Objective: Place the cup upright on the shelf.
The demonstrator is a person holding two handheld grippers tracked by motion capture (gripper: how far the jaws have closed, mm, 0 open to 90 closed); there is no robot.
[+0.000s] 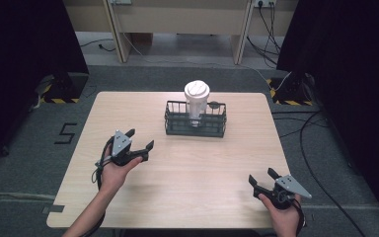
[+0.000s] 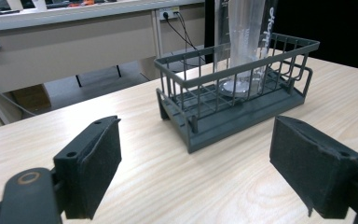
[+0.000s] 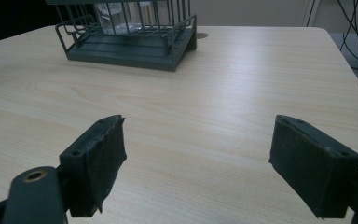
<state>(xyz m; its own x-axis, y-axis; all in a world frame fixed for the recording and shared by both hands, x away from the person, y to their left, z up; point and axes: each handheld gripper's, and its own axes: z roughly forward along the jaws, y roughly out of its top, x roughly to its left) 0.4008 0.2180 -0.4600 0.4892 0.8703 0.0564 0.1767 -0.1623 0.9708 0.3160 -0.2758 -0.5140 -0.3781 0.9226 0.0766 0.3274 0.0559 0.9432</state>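
Left gripper [image 1: 141, 139]: I hold it over the left half of the counter [image 1: 187, 192], between the near and far edges. Its fingers [image 2: 93, 163] are spread wide with nothing between them, and they aim at the rack.
Right gripper [image 1: 261, 177]: I hold it by the near right corner of the counter. Its fingers [image 3: 98, 161] are also spread wide and empty, above bare wood.
Rack [image 1: 196, 129]: a dark wire rack with a solid base, standing toward the far edge of the counter, about midway between the left and right edges. It is well apart from both grippers.
Bottle [image 1: 196, 101]: a clear tumbler-like bottle with a white lid, standing upright inside the rack, near its middle. In the left gripper view I see its clear foot resting on the rack's base, behind the bars.
Small dark item [image 1: 214, 104]: sits at the rack's far rim, just right of the bottle; I cannot tell what it is.
Contact: neither gripper touches the rack or the bottle.
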